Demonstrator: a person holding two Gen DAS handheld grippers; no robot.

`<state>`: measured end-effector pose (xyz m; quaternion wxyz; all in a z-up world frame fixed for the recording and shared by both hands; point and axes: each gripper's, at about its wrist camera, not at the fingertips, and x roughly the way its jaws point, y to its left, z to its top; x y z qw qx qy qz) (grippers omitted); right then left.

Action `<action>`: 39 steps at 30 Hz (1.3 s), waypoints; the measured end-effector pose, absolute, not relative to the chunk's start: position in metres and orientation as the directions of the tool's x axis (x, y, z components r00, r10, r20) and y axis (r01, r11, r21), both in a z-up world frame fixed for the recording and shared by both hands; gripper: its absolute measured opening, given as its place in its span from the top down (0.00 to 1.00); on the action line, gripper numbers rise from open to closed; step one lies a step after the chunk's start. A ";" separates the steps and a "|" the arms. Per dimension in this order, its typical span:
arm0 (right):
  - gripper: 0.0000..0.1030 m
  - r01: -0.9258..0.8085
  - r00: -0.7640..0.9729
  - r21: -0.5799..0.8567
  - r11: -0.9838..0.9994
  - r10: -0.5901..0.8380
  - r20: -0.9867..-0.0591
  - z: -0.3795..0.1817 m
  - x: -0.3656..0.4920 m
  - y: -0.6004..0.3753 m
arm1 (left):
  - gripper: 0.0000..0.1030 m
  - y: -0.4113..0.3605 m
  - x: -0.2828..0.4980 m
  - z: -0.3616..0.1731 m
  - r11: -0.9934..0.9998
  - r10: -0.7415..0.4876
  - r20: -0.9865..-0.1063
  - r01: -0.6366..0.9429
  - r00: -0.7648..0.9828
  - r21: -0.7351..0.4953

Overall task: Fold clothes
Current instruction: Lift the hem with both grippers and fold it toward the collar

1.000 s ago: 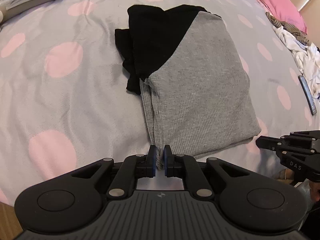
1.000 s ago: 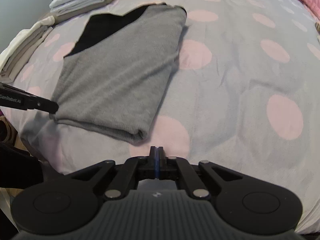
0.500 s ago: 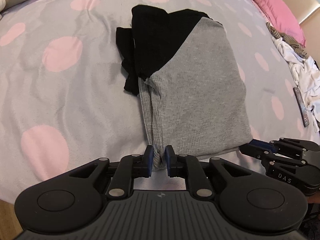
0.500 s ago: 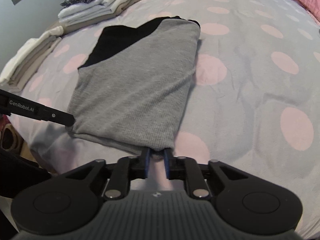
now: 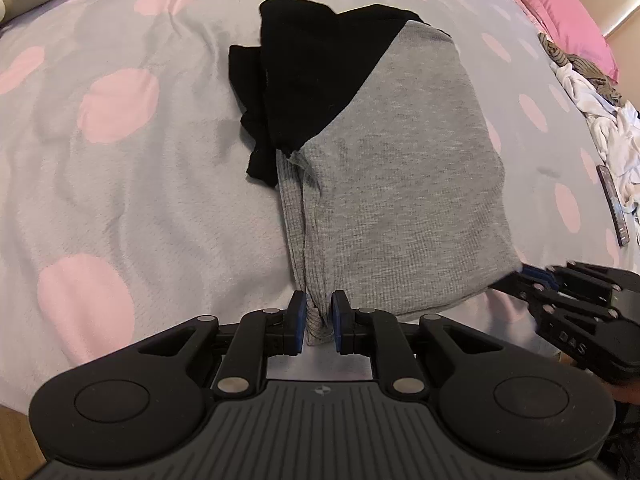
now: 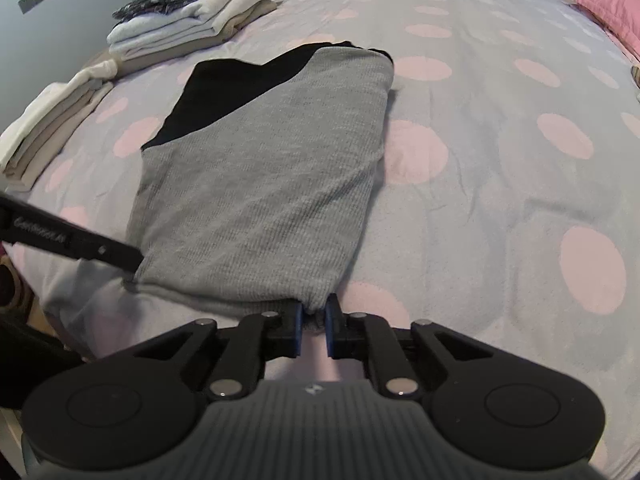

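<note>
Garment: grey/black raglan shirt (image 5: 392, 184), part-folded, lying flat on bedspread (image 5: 120, 184) (grey w/ pink dots); black sleeves bunching at far end.
L gripper (image 5: 319, 322): jaws sitting either side of shirt's near-left hem corner, gap showing betw. pads and cloth; cannot tell if clamping.
R gripper (image 6: 312, 326): jaws straddling near-right hem corner, small gap; grip state likewise unclear.
Gripper spacing: both working same near hem, one per corner.
Folded stack (image 6: 188, 24): sitting at far-left of bed, well apart from shirt.
Pink pillow (image 5: 556, 4): lying far right.
Loose laundry (image 5: 600, 120): piling at right edge, dark remote (image 5: 614, 210) just beside.
</note>
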<state>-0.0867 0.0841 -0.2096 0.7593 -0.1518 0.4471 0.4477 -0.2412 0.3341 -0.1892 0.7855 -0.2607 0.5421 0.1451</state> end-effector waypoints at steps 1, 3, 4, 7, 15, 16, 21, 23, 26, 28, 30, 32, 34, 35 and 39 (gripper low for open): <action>0.89 -0.826 0.197 0.159 0.541 0.541 -0.818 -0.206 -0.089 0.082 | 0.89 0.334 -0.241 -0.189 0.823 -0.054 -0.928 -0.510 0.368 -0.250; 0.91 -0.840 0.190 0.145 0.524 0.533 -0.825 -0.201 -0.091 0.076 | 0.90 0.334 -0.242 -0.189 0.828 -0.052 -0.931 -0.505 0.362 -0.243; 0.92 -0.839 0.185 0.145 0.524 0.525 -0.831 -0.201 -0.090 0.074 | 0.91 0.334 -0.242 -0.189 0.831 -0.051 -0.932 -0.502 0.360 -0.239; 1.00 -0.830 0.164 0.148 0.538 0.489 -0.856 -0.212 -0.085 0.070 | 0.93 0.333 -0.242 -0.188 0.839 -0.048 -0.935 -0.494 0.351 -0.228; 1.00 -0.814 0.149 0.174 0.554 0.488 -0.860 -0.208 -0.074 0.062 | 0.93 0.341 -0.249 -0.175 0.833 -0.049 -0.928 -0.497 0.369 -0.242; 0.99 -0.813 0.152 0.178 0.554 0.498 -0.854 -0.205 -0.072 0.063 | 0.92 0.342 -0.250 -0.171 0.833 -0.047 -0.926 -0.497 0.375 -0.244; 0.75 -0.810 0.170 0.196 0.553 0.542 -0.823 -0.188 -0.061 0.066 | 0.74 0.351 -0.256 -0.151 0.830 -0.035 -0.909 -0.495 0.415 -0.258; 0.62 -0.809 0.176 0.204 0.551 0.559 -0.810 -0.181 -0.056 0.067 | 0.54 0.357 -0.253 -0.143 0.820 -0.026 -0.885 -0.497 0.465 -0.285; 0.61 -0.807 0.174 0.220 0.548 0.577 -0.798 -0.173 -0.045 0.077 | 0.48 0.367 -0.240 -0.135 0.815 0.011 -0.860 -0.502 0.510 -0.288; 0.56 -0.803 0.171 0.234 0.548 0.588 -0.791 -0.170 -0.036 0.085 | 0.45 0.374 -0.230 -0.133 0.806 0.036 -0.851 -0.519 0.523 -0.285; 0.48 -0.797 0.162 0.254 0.547 0.599 -0.784 -0.167 -0.025 0.094 | 0.44 0.383 -0.221 -0.136 0.795 0.054 -0.844 -0.534 0.534 -0.287; 0.40 -0.790 0.148 0.279 0.546 0.612 -0.777 -0.168 -0.014 0.103 | 0.44 0.392 -0.213 -0.141 0.784 0.078 -0.837 -0.552 0.542 -0.284; 0.39 -0.777 0.139 0.304 0.551 0.622 -0.771 -0.170 -0.001 0.113 | 0.44 0.398 -0.207 -0.149 0.772 0.104 -0.831 -0.572 0.546 -0.279; 0.37 -0.769 0.135 0.317 0.556 0.625 -0.769 -0.172 0.006 0.118 | 0.44 0.402 -0.204 -0.155 0.765 0.105 -0.826 -0.575 0.554 -0.289; 0.36 -0.729 0.125 0.365 0.579 0.636 -0.761 -0.182 0.031 0.136 | 0.44 0.412 -0.194 -0.173 0.752 0.103 -0.800 -0.573 0.591 -0.326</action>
